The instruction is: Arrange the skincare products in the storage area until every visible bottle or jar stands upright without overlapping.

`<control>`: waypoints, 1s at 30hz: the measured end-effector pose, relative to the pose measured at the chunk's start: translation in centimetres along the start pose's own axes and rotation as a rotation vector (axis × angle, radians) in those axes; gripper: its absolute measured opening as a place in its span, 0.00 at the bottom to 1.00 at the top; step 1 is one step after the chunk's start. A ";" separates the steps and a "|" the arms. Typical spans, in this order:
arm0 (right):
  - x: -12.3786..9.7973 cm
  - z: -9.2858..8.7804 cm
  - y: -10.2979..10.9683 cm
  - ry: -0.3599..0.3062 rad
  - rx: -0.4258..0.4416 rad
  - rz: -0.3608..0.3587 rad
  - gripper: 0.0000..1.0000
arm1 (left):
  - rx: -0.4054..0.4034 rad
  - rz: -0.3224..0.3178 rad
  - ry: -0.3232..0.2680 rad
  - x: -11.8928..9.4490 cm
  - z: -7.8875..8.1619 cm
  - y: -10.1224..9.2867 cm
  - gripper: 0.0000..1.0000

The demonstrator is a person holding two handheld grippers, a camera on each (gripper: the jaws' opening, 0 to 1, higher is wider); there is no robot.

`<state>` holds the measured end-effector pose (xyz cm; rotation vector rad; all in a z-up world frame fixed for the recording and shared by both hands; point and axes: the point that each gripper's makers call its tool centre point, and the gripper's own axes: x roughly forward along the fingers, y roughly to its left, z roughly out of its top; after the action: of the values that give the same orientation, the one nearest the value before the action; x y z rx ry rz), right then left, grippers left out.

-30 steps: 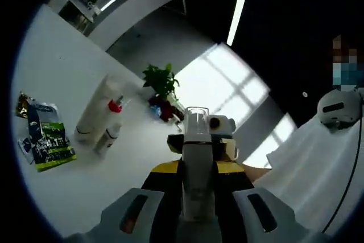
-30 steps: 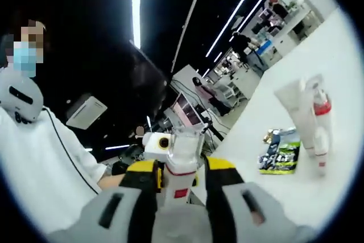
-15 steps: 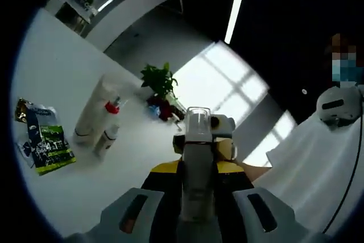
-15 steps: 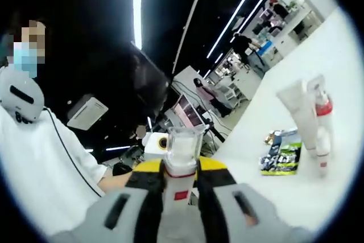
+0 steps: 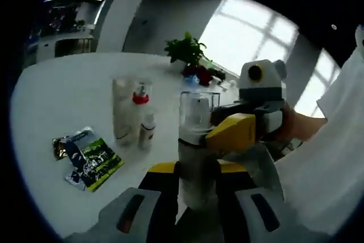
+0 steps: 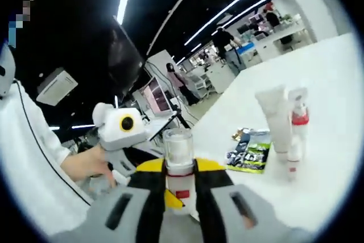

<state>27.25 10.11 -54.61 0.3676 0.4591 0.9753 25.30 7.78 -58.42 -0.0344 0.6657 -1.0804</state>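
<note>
Left gripper view | bottle [image 5: 195,140] upright between jaws | tube [image 5: 121,108] standing

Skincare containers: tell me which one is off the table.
The clear-capped bottle, clamped between both grippers' jaws. The white tube and the small red-collared spray bottle stand on the white table.
</note>
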 end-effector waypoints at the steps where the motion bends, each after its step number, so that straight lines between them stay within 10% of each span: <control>1: 0.0 0.0 -0.1 0.003 -0.024 -0.011 0.18 | 0.023 0.017 0.020 0.1 -0.1 0.0 0.22; 13: 0.3 1.4 -1.3 -0.080 0.037 -0.195 0.20 | 0.044 0.197 -0.034 0.4 1.1 2.3 0.20; 19: -0.6 2.8 -1.4 -0.141 0.255 -0.054 0.23 | -0.034 0.048 -0.058 -0.4 1.8 1.2 0.20; 30: -1.9 3.8 2.0 -0.092 0.077 0.174 0.24 | -0.098 -0.241 -0.126 -2.0 3.5 -2.1 0.20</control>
<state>26.93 9.19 -50.01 0.5263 0.3864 1.1063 24.84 7.45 -53.96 -0.2706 0.6103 -1.2648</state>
